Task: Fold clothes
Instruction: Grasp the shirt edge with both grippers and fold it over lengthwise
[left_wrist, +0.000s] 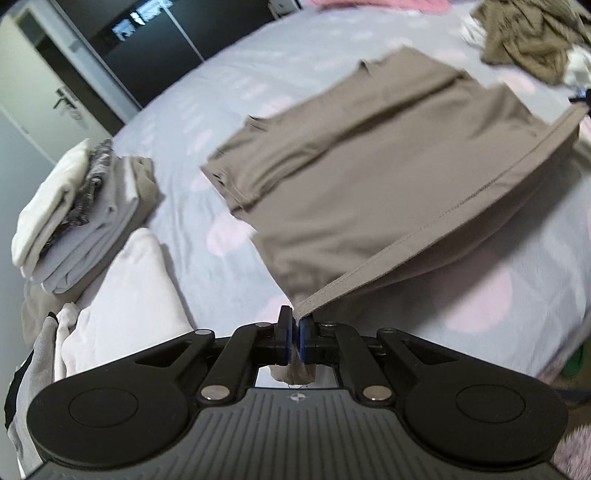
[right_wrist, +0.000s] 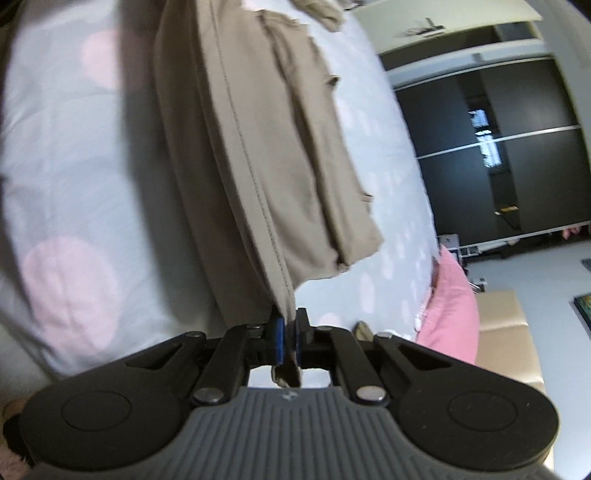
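A tan shirt (left_wrist: 351, 158) lies on the grey bedsheet with pink dots (left_wrist: 229, 92), its sleeves folded in over its back. My left gripper (left_wrist: 295, 325) is shut on one corner of its hem, a scrap of cloth poking out behind the blue pads. The hem edge (left_wrist: 461, 206) stretches taut up to the right, lifted off the bed. In the right wrist view my right gripper (right_wrist: 287, 332) is shut on the other hem corner of the tan shirt (right_wrist: 280, 155), which hangs away from it over the bed.
A stack of folded clothes (left_wrist: 85, 206) sits at the left, with a pale pink garment (left_wrist: 129, 288) beside it. A crumpled olive garment (left_wrist: 528, 40) lies at the far right. A pink cloth (right_wrist: 450, 302) rests at the bed's edge. Dark wardrobe doors (right_wrist: 480, 147) stand beyond.
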